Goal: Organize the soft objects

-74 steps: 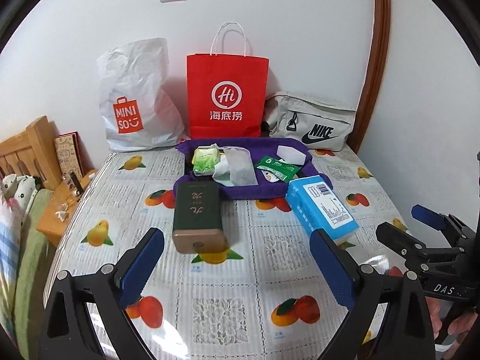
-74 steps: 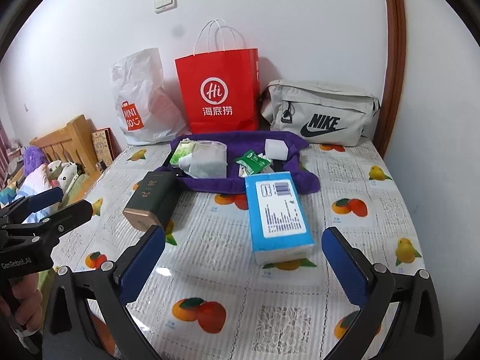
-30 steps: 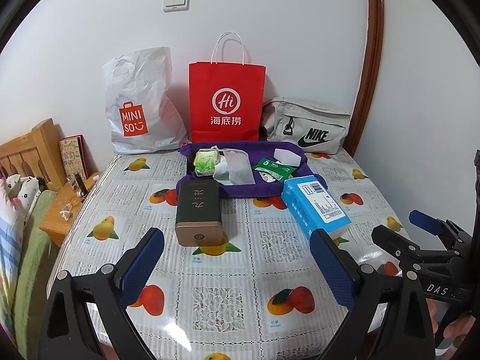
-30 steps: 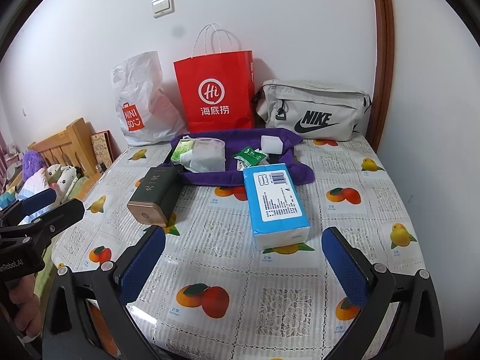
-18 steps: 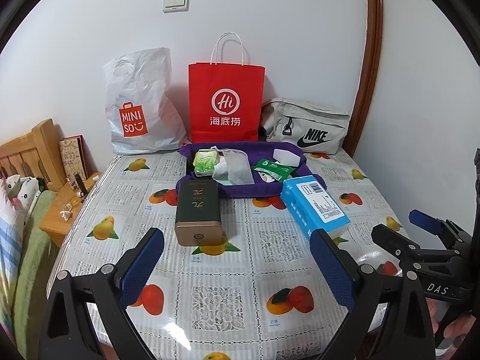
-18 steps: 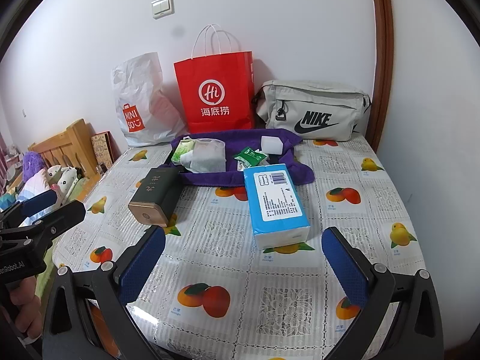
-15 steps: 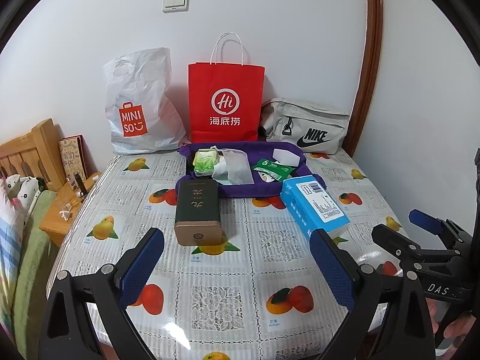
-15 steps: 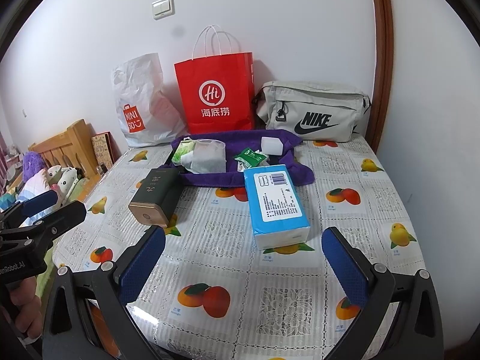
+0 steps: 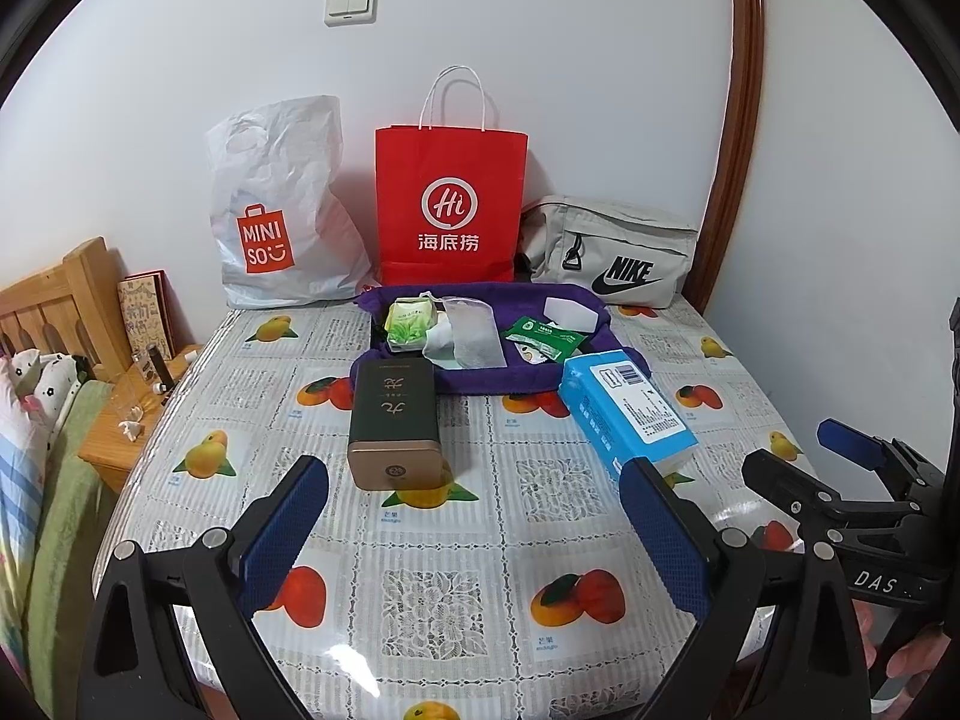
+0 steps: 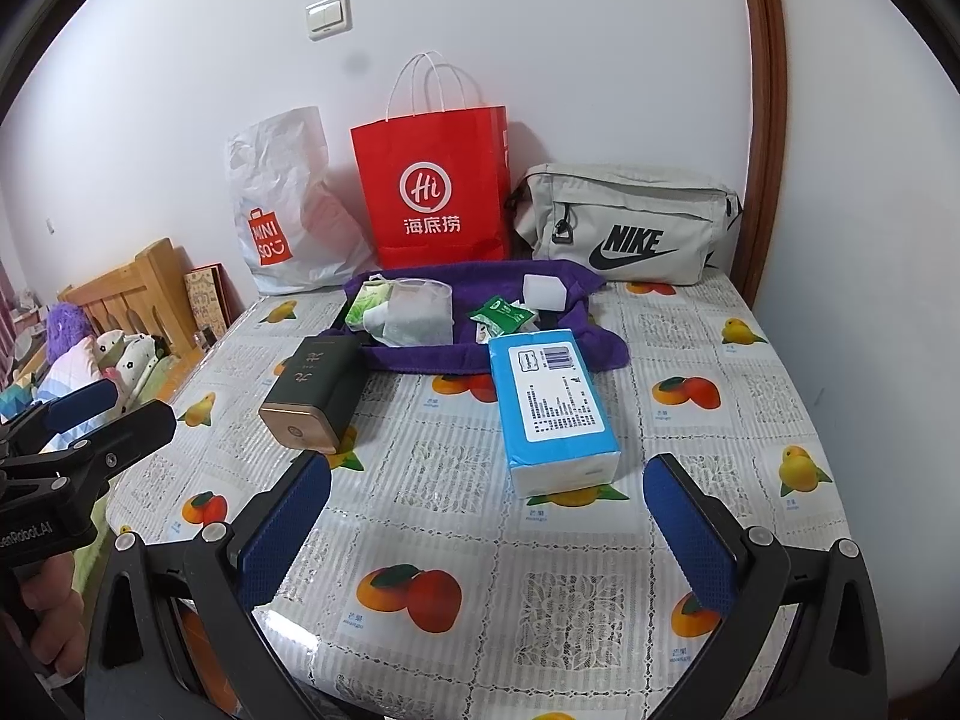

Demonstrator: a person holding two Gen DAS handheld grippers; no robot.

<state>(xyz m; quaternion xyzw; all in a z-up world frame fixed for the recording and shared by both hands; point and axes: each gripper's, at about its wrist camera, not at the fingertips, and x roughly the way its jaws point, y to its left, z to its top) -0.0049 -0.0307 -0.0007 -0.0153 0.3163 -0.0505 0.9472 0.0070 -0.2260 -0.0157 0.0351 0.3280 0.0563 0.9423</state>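
Two grippers, both mine — left gripper and right gripper hover with jaws spread wide, holding nothing. The blue tissue pack lies flat on the table, long axis running from me toward the wall, its far end touching the purple cloth tray. That tray holds a green packet, a mesh pouch and a white block.

Ahead of the left gripper, bare tablecloth runs to the dark green tin. The blue tissue pack lies ahead of the right gripper, a passable gap between both obstacles.
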